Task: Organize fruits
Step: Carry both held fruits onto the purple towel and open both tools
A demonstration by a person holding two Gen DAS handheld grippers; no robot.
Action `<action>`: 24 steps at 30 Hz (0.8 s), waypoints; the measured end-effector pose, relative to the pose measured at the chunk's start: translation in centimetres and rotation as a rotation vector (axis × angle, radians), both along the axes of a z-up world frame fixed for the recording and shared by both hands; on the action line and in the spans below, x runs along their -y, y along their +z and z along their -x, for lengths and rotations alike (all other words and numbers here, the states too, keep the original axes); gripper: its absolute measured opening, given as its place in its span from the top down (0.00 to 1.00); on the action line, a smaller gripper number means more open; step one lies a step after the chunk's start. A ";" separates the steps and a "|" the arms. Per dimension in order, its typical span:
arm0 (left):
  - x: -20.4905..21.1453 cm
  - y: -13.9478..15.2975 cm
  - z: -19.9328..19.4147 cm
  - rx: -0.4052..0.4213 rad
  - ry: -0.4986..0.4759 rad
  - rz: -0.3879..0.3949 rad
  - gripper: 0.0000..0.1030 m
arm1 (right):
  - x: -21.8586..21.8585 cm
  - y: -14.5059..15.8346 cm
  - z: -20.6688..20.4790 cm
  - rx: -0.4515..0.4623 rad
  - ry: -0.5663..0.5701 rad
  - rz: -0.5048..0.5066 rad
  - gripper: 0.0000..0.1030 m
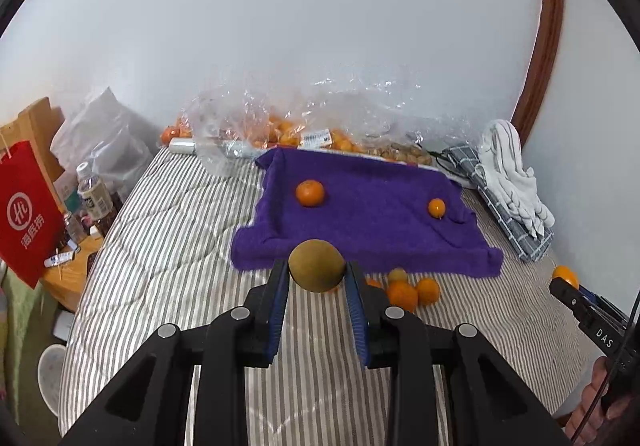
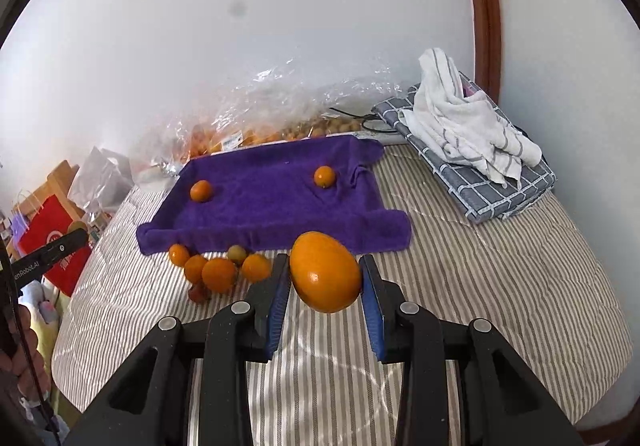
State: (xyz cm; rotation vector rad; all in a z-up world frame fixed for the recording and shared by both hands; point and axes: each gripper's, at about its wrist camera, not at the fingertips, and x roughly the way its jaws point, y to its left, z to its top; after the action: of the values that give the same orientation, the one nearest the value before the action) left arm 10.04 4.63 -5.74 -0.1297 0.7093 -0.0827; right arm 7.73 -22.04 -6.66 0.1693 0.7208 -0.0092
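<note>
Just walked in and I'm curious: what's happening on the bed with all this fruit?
A person is sorting fruit with two handheld grippers. The left gripper holds a brownish-green fruit; the right gripper holds a large orange. Two small oranges lie on the purple towel, and a cluster of fruit sits on the striped bedcover in front of it.

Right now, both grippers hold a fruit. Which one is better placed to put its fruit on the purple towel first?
Left, probably. The left gripper holds the brown fruit right at the purple towel near edge. The right gripper with its orange looks farther back over the striped bedding.
</note>
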 end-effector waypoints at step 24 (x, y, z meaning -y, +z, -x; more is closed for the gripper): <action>0.4 -3.7 -14.9 0.032 0.012 0.003 0.73 | -1.8 -2.3 -17.1 -0.014 0.047 0.018 0.67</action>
State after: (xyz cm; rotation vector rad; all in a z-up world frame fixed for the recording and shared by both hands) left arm 24.91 4.21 -9.45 -0.1356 0.6762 -0.0743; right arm 24.81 -20.20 -8.98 0.1355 0.7381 0.0277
